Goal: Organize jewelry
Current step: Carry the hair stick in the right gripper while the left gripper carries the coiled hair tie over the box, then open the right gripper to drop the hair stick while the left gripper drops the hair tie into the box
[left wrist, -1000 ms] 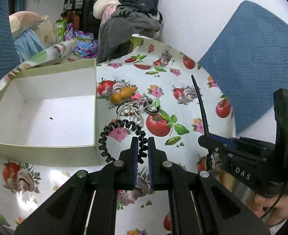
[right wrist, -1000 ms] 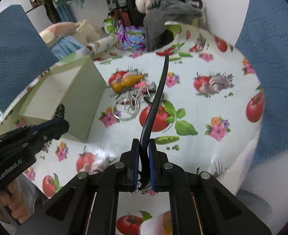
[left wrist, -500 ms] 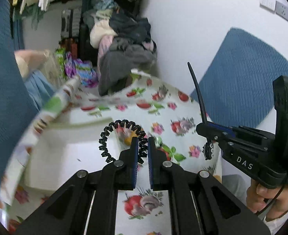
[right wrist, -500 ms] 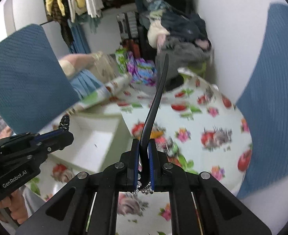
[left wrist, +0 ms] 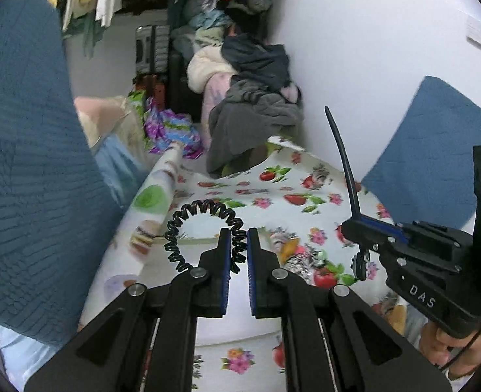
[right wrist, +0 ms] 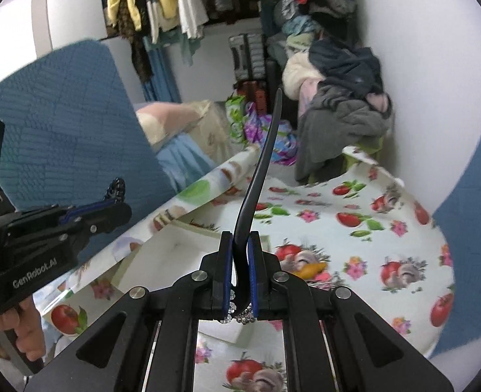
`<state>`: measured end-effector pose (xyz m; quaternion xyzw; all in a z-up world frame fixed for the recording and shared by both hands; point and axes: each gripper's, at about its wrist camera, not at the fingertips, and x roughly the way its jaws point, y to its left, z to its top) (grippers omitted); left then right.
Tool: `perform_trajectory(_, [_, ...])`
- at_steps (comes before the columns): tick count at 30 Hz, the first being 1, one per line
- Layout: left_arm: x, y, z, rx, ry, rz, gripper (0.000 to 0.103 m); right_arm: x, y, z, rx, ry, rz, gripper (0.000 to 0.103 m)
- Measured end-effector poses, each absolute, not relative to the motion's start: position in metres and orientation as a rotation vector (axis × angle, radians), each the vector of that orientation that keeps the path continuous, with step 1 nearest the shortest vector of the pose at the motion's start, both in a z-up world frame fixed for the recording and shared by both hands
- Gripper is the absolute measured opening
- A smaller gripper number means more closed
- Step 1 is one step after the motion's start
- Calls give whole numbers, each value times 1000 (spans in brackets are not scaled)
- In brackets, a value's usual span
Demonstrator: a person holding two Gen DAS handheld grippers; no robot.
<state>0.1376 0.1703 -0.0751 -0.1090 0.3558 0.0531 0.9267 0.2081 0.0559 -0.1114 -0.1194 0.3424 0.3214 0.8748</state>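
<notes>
My left gripper (left wrist: 238, 235) is shut on a black spiral hair tie (left wrist: 188, 210), whose loop stands up to the left of the fingers. My right gripper (right wrist: 240, 238) is shut on a long black curved hairpin (right wrist: 263, 163) that points up and away, with its rhinestone end (right wrist: 237, 315) hanging below the pads. Both are held in the air above the white open box (right wrist: 175, 254). In the left wrist view the right gripper (left wrist: 349, 225) holds the hairpin (left wrist: 341, 150) at the right. In the right wrist view the left gripper (right wrist: 121, 204) shows at the left. A pile of silver jewelry (left wrist: 305, 258) lies on the tablecloth.
The table carries a tomato-and-mushroom cloth (right wrist: 354, 228), and an orange trinket (right wrist: 312, 269) lies beside the pile. Blue quilted cushions (left wrist: 28, 163) (left wrist: 436, 150) stand at both sides. A heap of clothes (left wrist: 253, 98) rises behind the table's far edge against the white wall.
Both grippers have risen well above the table, each still holding its item. The box and the jewelry pile now look lower and smaller, and more of the room shows.
</notes>
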Motion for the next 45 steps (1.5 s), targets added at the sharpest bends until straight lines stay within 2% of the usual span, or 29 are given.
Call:
perform_trajectory(14, [164, 211, -174, -309, 900, 123, 9, 235, 93, -210, -291, 882, 672, 6])
perform_trajectory(21, [165, 209, -194, -318, 939, 121, 9, 237, 97, -237, -332, 919, 657, 6])
perform_trajectory(27, [161, 208, -186, -323, 938, 118, 10, 240, 93, -237, -294, 949, 669, 7])
perform_trajectory(28, [160, 208, -184, -325, 939, 117, 14, 240, 92, -234, -289, 947, 674, 9])
perform_trajectory(30, [157, 208, -177, -329, 933, 135, 40, 239, 90, -228, -287, 938, 674, 15])
perform_trajectory(31, [154, 208, -173, -333, 921, 144, 58, 237, 89, -223, -281, 932, 682, 24])
perform_trajectory(32, [152, 207, -168, -335, 904, 149, 61, 236, 88, -219, -278, 927, 689, 27])
perform_trajectory(45, [123, 176, -90, -295, 764, 159, 61, 204, 52, -130, -246, 757, 726, 27])
